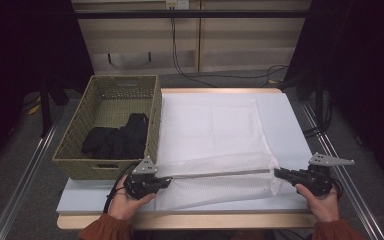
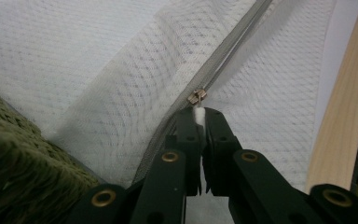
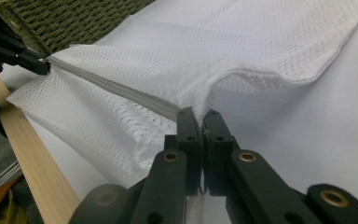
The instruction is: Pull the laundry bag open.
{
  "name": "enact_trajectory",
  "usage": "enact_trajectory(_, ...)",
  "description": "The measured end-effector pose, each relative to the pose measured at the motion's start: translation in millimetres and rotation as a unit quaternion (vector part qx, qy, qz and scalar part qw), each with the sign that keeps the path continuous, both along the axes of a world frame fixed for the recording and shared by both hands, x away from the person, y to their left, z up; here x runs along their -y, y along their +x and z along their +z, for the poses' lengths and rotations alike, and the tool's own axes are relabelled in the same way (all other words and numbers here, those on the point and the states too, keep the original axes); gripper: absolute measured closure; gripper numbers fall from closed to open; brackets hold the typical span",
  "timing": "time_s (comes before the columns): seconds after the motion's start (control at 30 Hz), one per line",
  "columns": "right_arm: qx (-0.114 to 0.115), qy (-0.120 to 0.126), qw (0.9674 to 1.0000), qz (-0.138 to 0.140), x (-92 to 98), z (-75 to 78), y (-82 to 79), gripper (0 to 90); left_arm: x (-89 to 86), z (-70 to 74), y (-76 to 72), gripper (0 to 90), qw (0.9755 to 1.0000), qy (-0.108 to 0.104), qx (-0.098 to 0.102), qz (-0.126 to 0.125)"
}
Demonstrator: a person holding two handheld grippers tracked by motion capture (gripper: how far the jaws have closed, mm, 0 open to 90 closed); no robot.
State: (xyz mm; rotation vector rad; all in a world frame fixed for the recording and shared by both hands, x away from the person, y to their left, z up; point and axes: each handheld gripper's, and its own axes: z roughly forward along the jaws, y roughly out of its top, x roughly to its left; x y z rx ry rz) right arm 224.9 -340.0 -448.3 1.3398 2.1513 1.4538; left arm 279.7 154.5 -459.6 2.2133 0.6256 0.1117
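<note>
Near edge of the bench (image 1: pixel 190 220): both hands hold the white mesh laundry bag (image 1: pixel 215 150) by the two ends of its grey zipper (image 1: pixel 215 174), which runs taut between them, parallel to the near edge.

Left gripper (image 1: pixel 167 181) — jaws pressed together on the white pull tab just behind the metal zipper slider (image 2: pixel 197 96), at the zipper's left end, close beside the basket's near corner.

Right gripper (image 1: pixel 276 172) — jaws pinched on the bag's fabric at the zipper's right end; the mesh bunches and lifts there.

The near part of the bag is raised slightly off the white cover; the rest lies flat toward the far edge.

Handling, judged: very light, limp, open-weave cloth — no stiffness, sags wherever unsupported, easily snagged. The tape and end seam look like the firmest places to hold; the slider tab is small and could slip out of the jaws.

Far left: woven green basket (image 1: pixel 80 150) at the bench's left edge, dark clothing (image 1: pixel 117 140) heaped in its near half.
</note>
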Motion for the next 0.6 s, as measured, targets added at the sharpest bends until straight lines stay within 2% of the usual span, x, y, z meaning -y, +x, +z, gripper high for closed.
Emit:
enact_trajectory(0.07,-0.001,-0.001,1.0000,0.003,-0.1,0.0,0.3,87.3,-0.4,0.4,-0.9,86.3,1.0000,0.006,0.000,0.000)
enact_trajectory(0.17,-0.001,0.000,1.0000,0.003,-0.1,0.1,0.4,87.3,-1.0,0.0,-1.2,86.3,1.0000,0.003,-0.001,-0.003)
enact_trajectory(0.27,0.003,0.000,1.0000,-0.003,3.1,2.6,0.0,87.3,-4.9,1.1,-2.1,86.3,1.0000,-0.001,-0.002,0.003)
enact_trajectory(0.47,-0.001,-0.002,1.0000,-0.001,2.1,0.7,0.2,87.4,-12.1,-1.6,-3.6,86.3,0.9999,0.009,-0.004,0.012)
enact_trajectory(0.5,0.000,-0.001,1.0000,-0.001,2.5,0.8,0.2,87.4,-13.8,-0.9,-4.0,86.3,0.9999,0.003,-0.004,0.013)
enact_trajectory(0.6,-0.001,-0.002,1.0000,0.001,2.2,0.8,0.1,87.3,-18.8,0.8,-5.6,86.3,0.9998,0.006,0.000,0.018)
